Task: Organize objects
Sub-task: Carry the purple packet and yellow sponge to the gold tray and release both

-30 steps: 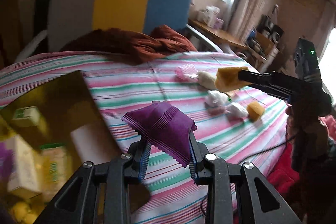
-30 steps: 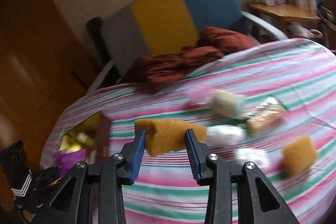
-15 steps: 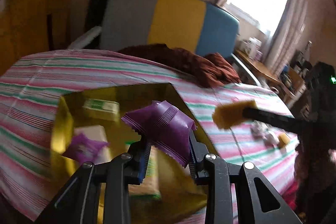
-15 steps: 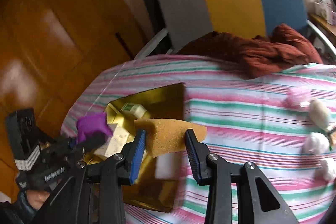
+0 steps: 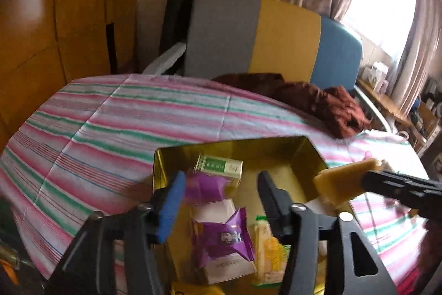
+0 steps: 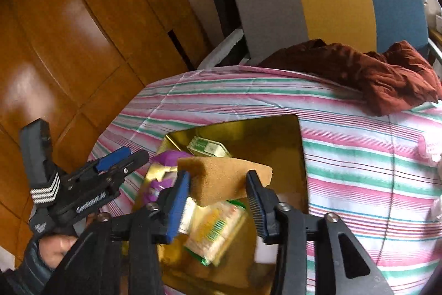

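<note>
A gold tray (image 5: 234, 143) (image 6: 302, 156) lies on the striped tablecloth and holds a green-white box (image 5: 218, 166) (image 6: 207, 147), a purple packet (image 5: 223, 237) and a yellow snack pack (image 5: 268, 250) (image 6: 215, 228). Above the tray my left gripper (image 5: 221, 179) (image 6: 121, 156) is opening. A second, blurred purple packet (image 5: 204, 187) hangs loose beside its left pad, free of the right one. My right gripper (image 6: 218, 184) (image 5: 370, 181) hovers over the tray too, its jaws opening. The yellow sponge (image 6: 221, 179) (image 5: 342, 181) still spans both its pads.
A rust-brown cloth (image 5: 317, 104) (image 6: 373, 73) is heaped at the table's far edge before a grey, yellow and blue chair (image 5: 262, 38). Wooden panelling (image 6: 69, 32) stands to the left. A pink item (image 6: 429, 148) lies to the right. A person's hand (image 6: 55, 245) grips the left tool.
Both grippers swung left, from the loose items to above the gold tray. The left jaws spread and let the purple packet slip; the sponge stays in the right gripper.
</note>
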Tool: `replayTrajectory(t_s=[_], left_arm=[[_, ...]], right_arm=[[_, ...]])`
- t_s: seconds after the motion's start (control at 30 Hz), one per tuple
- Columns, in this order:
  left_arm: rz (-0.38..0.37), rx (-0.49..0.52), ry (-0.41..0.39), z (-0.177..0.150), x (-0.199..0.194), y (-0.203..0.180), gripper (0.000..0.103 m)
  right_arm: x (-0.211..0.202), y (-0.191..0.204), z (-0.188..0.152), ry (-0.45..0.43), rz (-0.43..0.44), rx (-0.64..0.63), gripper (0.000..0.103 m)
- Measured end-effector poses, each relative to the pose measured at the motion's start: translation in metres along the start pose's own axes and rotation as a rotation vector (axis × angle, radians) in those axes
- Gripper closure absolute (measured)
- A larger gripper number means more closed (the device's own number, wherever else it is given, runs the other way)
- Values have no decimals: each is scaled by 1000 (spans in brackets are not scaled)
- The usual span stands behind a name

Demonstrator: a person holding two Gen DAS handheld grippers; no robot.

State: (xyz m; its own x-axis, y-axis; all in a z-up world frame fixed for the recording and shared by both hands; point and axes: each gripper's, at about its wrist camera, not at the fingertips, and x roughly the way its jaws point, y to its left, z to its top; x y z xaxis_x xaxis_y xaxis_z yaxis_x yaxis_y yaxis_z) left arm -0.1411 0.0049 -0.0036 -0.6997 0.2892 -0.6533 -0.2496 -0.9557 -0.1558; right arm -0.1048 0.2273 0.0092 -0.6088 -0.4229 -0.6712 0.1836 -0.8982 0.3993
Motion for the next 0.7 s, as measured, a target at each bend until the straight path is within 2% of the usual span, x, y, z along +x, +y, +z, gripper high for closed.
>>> replayTrajectory(t_s=[0.2,0.33,0.4,0.6,0.7], left_arm=[[-5,-29,-33,0,-17,-2,35],[20,-23,-43,-10,-26,-3,30],[34,-18,-31,-19,-28,-4,30],[47,-17,-8,-38,-35,-12,29],[69,-6,-29,-42,-43,-18,21]], right_arm=[[9,9,-1,6,10,1,40],[11,7,-9,29,-11,-1,39],[12,5,-15,41,-27,0,34],[10,8,-33,64,-68,-19,31],[5,13,-40,56,-108,-55,31]])
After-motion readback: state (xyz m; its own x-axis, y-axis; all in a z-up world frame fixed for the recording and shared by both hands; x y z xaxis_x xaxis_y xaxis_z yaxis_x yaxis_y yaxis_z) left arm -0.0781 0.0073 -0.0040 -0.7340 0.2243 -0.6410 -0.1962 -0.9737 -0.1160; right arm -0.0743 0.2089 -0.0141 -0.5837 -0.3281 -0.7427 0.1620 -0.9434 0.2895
